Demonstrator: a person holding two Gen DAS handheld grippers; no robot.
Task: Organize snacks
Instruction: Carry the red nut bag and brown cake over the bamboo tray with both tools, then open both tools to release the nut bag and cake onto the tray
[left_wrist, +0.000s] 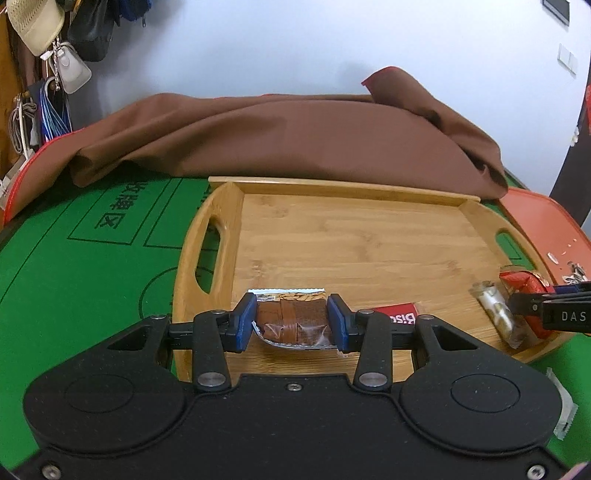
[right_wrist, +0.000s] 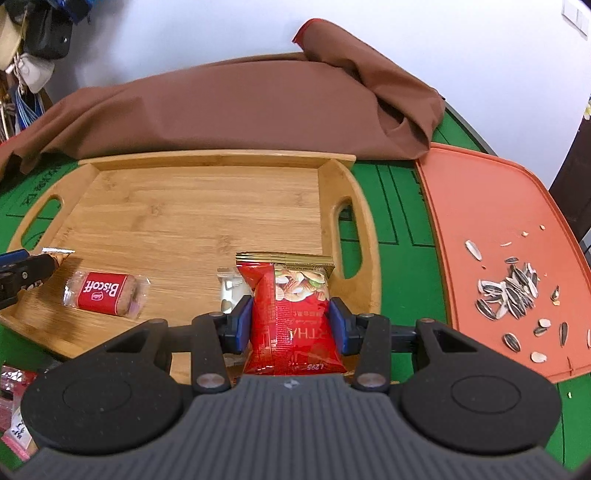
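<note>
The wooden tray (left_wrist: 354, 236) is sitting on the green table mat (left_wrist: 74, 280), in front of the bunched brown cloth (left_wrist: 280, 136).

Over the tray's near-left part, the left gripper (left_wrist: 291, 319) is clamping its blue pads (left_wrist: 245, 321) on a brown snack bar (left_wrist: 291, 321) in a clear, silver-edged wrapper, so the bar is lying crosswise between the jaws above the tray floor.

Right of that bar, a red Biscoff biscuit pack (right_wrist: 105, 291) is lying flat on the tray floor.

Over the tray's near-right corner, the right gripper (right_wrist: 291, 325) is squeezing a red nut bag (right_wrist: 293, 314) between its pads, the bag standing upright with its gold seal on top. A small clear packet (right_wrist: 231, 290) is resting on the tray just left of the bag.

Right of the tray, sunflower seeds (right_wrist: 511, 291) are lying scattered on an orange board (right_wrist: 480, 192).
</note>
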